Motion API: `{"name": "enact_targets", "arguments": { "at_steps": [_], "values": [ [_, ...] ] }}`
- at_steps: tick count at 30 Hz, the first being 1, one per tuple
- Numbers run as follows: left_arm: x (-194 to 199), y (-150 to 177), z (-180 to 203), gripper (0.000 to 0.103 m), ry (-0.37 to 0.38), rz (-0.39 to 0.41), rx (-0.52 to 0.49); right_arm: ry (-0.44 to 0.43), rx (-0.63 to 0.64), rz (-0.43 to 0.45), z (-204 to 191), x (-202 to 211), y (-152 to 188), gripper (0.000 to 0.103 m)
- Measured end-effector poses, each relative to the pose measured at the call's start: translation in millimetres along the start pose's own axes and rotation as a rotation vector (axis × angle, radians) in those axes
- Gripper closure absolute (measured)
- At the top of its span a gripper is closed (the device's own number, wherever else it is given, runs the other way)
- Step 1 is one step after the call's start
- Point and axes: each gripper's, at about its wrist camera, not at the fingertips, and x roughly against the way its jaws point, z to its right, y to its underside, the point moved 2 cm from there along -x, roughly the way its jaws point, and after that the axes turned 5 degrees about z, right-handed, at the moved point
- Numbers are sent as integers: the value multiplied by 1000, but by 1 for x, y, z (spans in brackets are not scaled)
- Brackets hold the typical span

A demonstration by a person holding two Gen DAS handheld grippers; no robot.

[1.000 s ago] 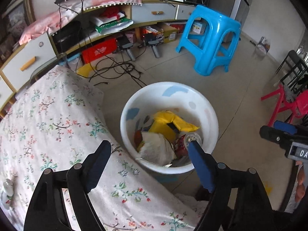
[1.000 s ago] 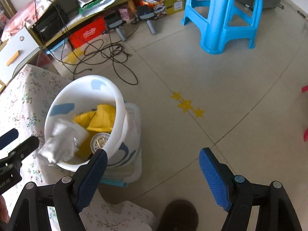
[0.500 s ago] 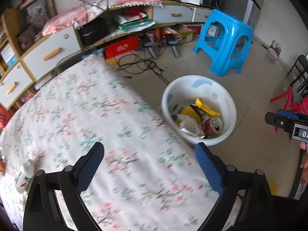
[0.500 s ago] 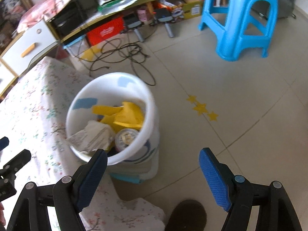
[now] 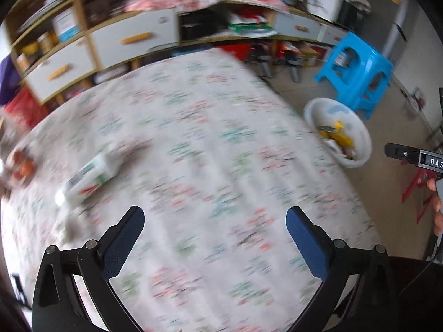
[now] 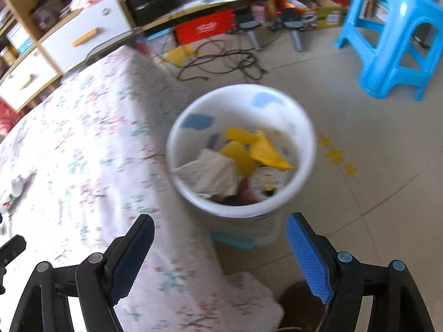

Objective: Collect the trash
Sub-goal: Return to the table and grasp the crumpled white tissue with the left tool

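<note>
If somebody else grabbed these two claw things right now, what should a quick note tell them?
Left gripper: jaws opening, nothing between them, above the floral tablecloth.
Right gripper: open, empty, over the table edge near the white bin.
Bin stands on the floor beside the table and already holds yellow wrappers, crumpled paper and a can.
Left to do: a plastic bottle lies on the cloth; blurred bits lie near it, at the table's left edge.

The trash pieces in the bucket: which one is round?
The can, showing its circular end beside the yellow wrappers and the crumpled pale paper; those are flat or wrinkled.
</note>
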Motion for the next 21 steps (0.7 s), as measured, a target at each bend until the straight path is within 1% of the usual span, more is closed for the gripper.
{"name": "enact_targets", "arguments": {
  "at_steps": [7,10,12,13,14,16,19,21],
  "values": [
    [15,34,-93,0,-73,-38,153,-33,102,-20,-62,-11,3,21],
    [19,50,-126,0,-97,-49,206,-64,123,-40,-86,-18,7,20],
    [17,61,-150,0,-122,-74,241,-73,136,-49,-99,-22,10,19],
    [16,65,-157,0,-136,-86,247,-74,146,-55,-107,-24,12,19],
    [14,71,-168,0,-176,-97,247,-72,155,-59,-113,-27,13,19],
    [12,75,-181,0,-212,-91,233,-67,176,-69,-125,-33,16,19],
    [10,78,-192,0,-218,-70,239,-61,199,-87,-141,-43,20,19],
    [7,77,-198,1,-200,-54,253,-59,211,-96,-149,-48,22,19]
  ]
}}
